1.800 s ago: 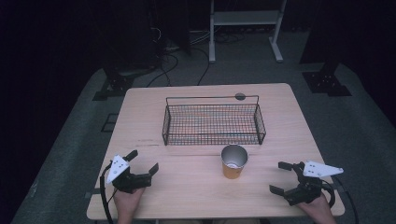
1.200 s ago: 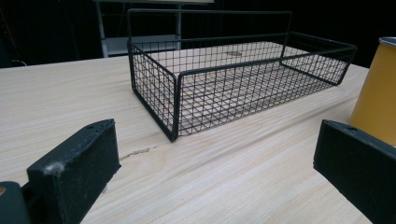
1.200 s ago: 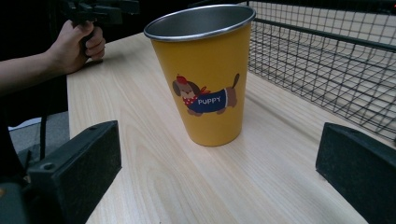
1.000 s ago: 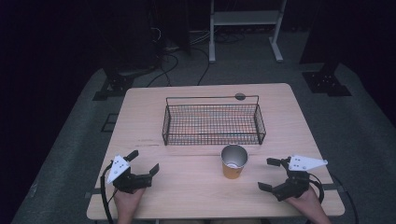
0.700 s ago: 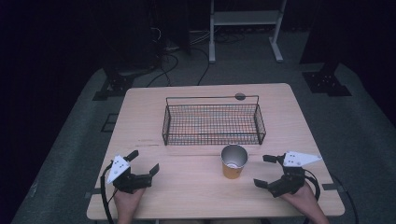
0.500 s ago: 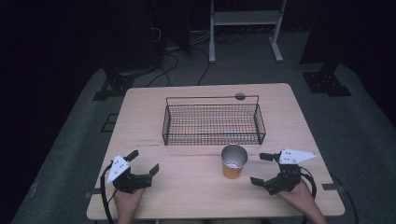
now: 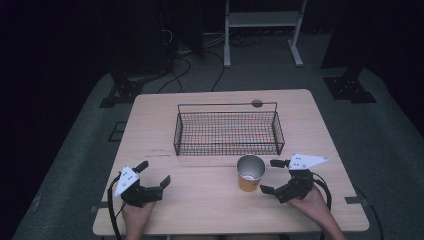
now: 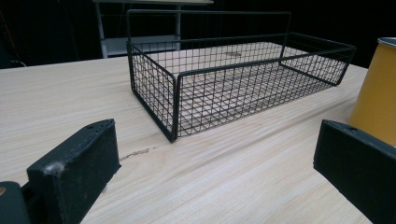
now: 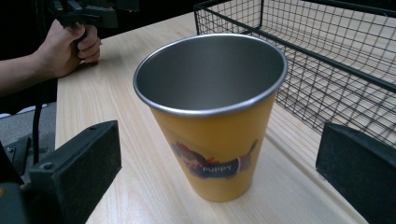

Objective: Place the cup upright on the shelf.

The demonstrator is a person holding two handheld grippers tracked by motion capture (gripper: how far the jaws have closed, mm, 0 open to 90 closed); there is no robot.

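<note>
A yellow cup point(image 7: 250, 173) with a bare metal inside stands upright on the wooden table point(image 7: 200, 210), just in front of the black wire basket point(image 7: 227, 129). My right gripper point(image 7: 270, 176) is open, immediately right of the cup. In the right gripper view the cup point(image 9: 215, 116) stands between and slightly ahead of the wide-spread jaws of my right gripper point(image 9: 217, 140), untouched. My left gripper point(image 7: 154, 173) rests open near the table's front left, holding nothing. In the left gripper view its jaws point(image 8: 218, 140) face the basket point(image 8: 233, 79), and the cup point(image 8: 378, 93) shows at the right edge.
The basket point(image 9: 327, 56) holds nothing and spans the table's middle. A small round grommet point(image 7: 257, 103) sits at the table's far edge. The person's other hand point(image 9: 70, 46) shows at the top left of the right gripper view. Bare wood lies between the two grippers.
My right gripper has slid left from near the table's right edge up to the cup, staying open. The left gripper, the cup and the basket have not moved.
</note>
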